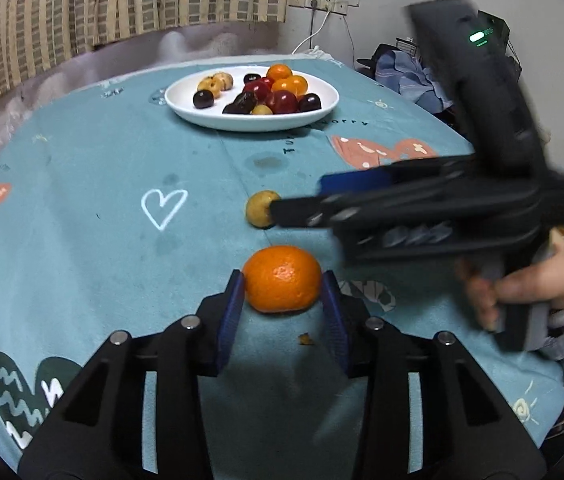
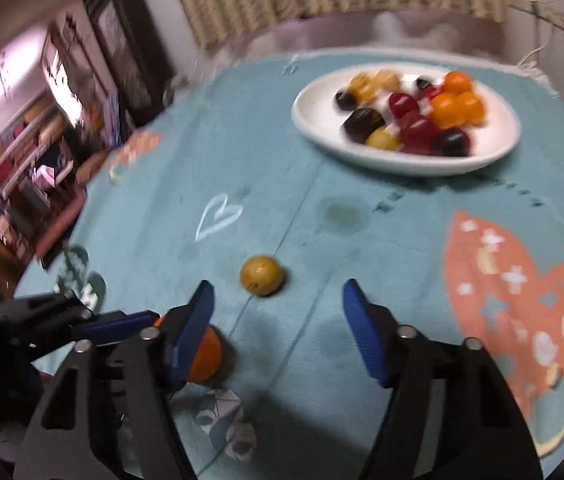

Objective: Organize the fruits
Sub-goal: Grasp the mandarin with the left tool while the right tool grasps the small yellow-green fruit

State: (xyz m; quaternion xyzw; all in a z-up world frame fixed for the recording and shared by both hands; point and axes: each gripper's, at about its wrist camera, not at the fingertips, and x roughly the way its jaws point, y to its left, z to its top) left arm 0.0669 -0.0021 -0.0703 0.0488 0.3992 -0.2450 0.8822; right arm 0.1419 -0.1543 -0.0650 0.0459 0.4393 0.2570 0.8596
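A mandarin point(image 1: 282, 278) lies on the teal tablecloth between the blue pads of my left gripper point(image 1: 283, 286), which is open around it; whether the pads touch it I cannot tell. It also shows in the right wrist view point(image 2: 205, 356), partly behind my finger. A small yellow fruit point(image 1: 258, 208) point(image 2: 262, 275) lies beyond it. My right gripper point(image 2: 278, 296) is open and empty, its tips just short of the yellow fruit; it also shows in the left wrist view point(image 1: 302, 200). A white plate point(image 1: 186, 106) point(image 2: 314, 120) at the far side holds several fruits.
The round table's cloth point(image 1: 102, 220) has heart and mushroom prints. A small orange crumb point(image 1: 305, 338) lies by the left gripper. Curtains and a wall are behind the table, shelves at the left in the right wrist view point(image 2: 14, 160).
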